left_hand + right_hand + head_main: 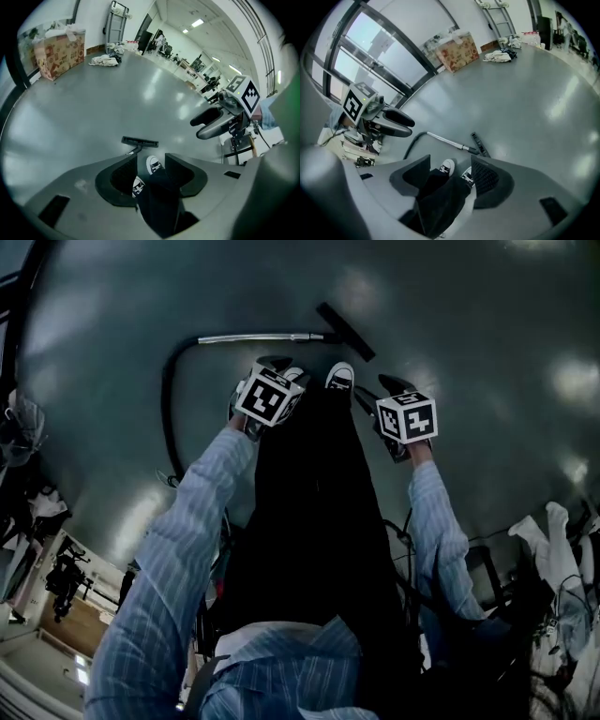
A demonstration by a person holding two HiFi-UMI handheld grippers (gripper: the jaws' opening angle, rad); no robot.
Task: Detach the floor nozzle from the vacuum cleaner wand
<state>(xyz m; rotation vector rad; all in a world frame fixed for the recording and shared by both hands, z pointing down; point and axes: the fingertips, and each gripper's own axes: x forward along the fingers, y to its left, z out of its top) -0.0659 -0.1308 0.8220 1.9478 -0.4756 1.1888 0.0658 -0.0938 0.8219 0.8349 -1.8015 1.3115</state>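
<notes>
The vacuum lies on the grey floor just beyond my feet. Its silver wand (253, 336) runs into the black floor nozzle (345, 331), and the black hose (169, 399) curves back from the wand's left end. The nozzle (479, 144) sits joined to the wand (445, 139) in the right gripper view. My left gripper (277, 367) hangs open above the shoes, short of the wand, holding nothing. My right gripper (392, 385) is open too, right of the shoes and below the nozzle. In the left gripper view the nozzle (139, 141) lies past the open jaws.
My two sneakers (339, 377) and dark trousers stand between the grippers. A cardboard box (61, 51), a heap of cloths (105, 60) and a trolley (115, 21) stand far off by the wall. Cables and white cloths (553, 549) crowd the lower right.
</notes>
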